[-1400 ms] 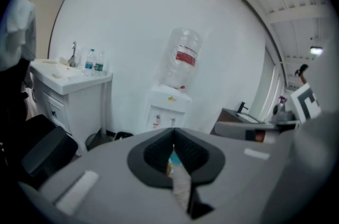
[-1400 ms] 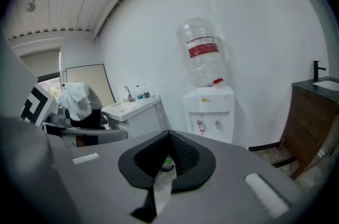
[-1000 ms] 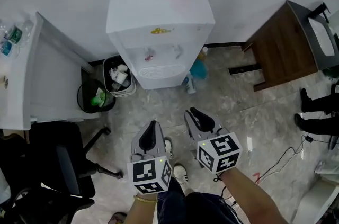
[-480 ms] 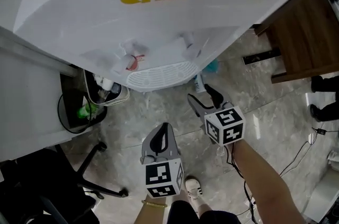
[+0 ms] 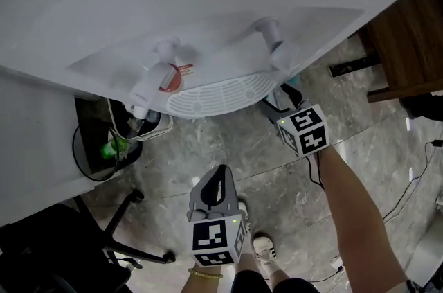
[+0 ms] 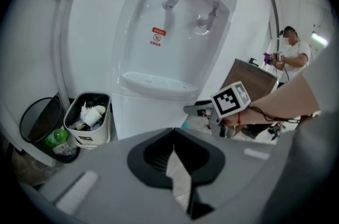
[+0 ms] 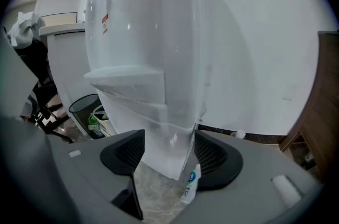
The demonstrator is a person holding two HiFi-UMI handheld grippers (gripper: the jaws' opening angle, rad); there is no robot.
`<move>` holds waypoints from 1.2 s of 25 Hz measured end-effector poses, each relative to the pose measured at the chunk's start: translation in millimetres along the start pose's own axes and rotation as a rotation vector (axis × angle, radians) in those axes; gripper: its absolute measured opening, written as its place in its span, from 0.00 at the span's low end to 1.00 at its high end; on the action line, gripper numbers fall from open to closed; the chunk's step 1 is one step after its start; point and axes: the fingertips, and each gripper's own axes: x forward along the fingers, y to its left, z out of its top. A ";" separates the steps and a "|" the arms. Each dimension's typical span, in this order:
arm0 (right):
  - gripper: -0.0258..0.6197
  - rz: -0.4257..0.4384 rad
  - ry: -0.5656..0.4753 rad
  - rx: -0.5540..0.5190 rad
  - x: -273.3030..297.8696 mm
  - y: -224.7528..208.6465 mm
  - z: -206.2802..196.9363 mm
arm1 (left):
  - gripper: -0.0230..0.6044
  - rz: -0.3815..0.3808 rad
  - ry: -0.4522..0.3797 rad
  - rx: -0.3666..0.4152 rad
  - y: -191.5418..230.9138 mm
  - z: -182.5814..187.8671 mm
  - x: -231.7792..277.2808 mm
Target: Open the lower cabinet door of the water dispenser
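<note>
Ideally the right gripper (image 7: 170,158) goes in low and hooks one finger on the side edge of the lower cabinet door (image 7: 151,135), below the water dispenser (image 5: 208,14) taps, then pulls outward. Its jaws are opening wide, cabinet corner framed between them, untouched. Left gripper (image 6: 172,159) is pressed together, empty.

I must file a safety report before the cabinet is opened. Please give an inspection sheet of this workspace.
Surface: grey marbled floor.
Job's things: tall white plastic water dispenser; lower cabinet door looks shut.
Clutter: white waste bin full of rubbish; black mesh bin; small white-blue bottle on floor.
Grippers: left claw shut, empty; right claw opening, touching nothing.
Cables: thin black cable on floor.
Surroundings: brown wooden cabinet; black office chair; person standing behind.
</note>
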 end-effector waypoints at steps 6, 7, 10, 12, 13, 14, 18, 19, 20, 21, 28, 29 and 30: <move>0.43 -0.003 -0.023 0.042 0.6 -0.3 2.6 | 0.05 0.039 0.002 -0.027 15.4 -9.8 -0.9; 0.43 -0.008 -0.020 0.048 -2.0 0.9 1.4 | 0.05 0.041 -0.003 -0.037 15.4 -9.3 -0.7; 0.39 -0.018 -0.007 0.049 -14.1 10.6 -9.9 | 0.05 0.036 -0.010 -0.043 9.6 -9.4 0.7; 0.38 -0.016 -0.012 0.070 -28.8 24.6 -22.8 | 0.05 0.026 -0.019 -0.033 1.6 -9.4 -0.3; 0.38 -0.016 -0.015 0.085 -38.0 33.2 -30.1 | 0.05 0.016 -0.026 -0.025 -3.3 -9.3 -1.1; 0.38 -0.013 -0.016 0.104 -48.1 43.1 -37.6 | 0.05 0.005 -0.032 -0.018 -7.9 -10.0 -2.4; 0.35 0.050 -0.011 0.237 -91.3 101.7 -65.9 | 0.05 0.012 -0.045 -0.010 -8.3 -29.4 -22.9; 0.35 0.069 -0.003 0.251 -100.1 120.1 -72.2 | 0.05 0.027 -0.051 -0.020 -3.5 -38.0 -31.5; 0.34 0.088 0.005 0.259 -107.4 138.8 -78.0 | 0.05 0.044 -0.054 -0.035 2.7 -47.9 -40.5; 0.32 0.107 0.013 0.267 -113.1 157.3 -82.6 | 0.05 0.063 -0.055 -0.051 9.9 -58.8 -49.7; 0.23 0.226 0.057 0.284 -126.4 262.4 -91.2 | 0.05 0.169 -0.042 -0.131 53.8 -119.7 -105.4; 0.22 0.236 0.061 0.286 -126.0 271.9 -90.7 | 0.05 0.173 -0.046 -0.140 56.0 -123.6 -111.0; 0.21 0.237 0.062 0.286 -125.8 278.9 -90.5 | 0.05 0.175 -0.049 -0.147 57.4 -126.8 -116.0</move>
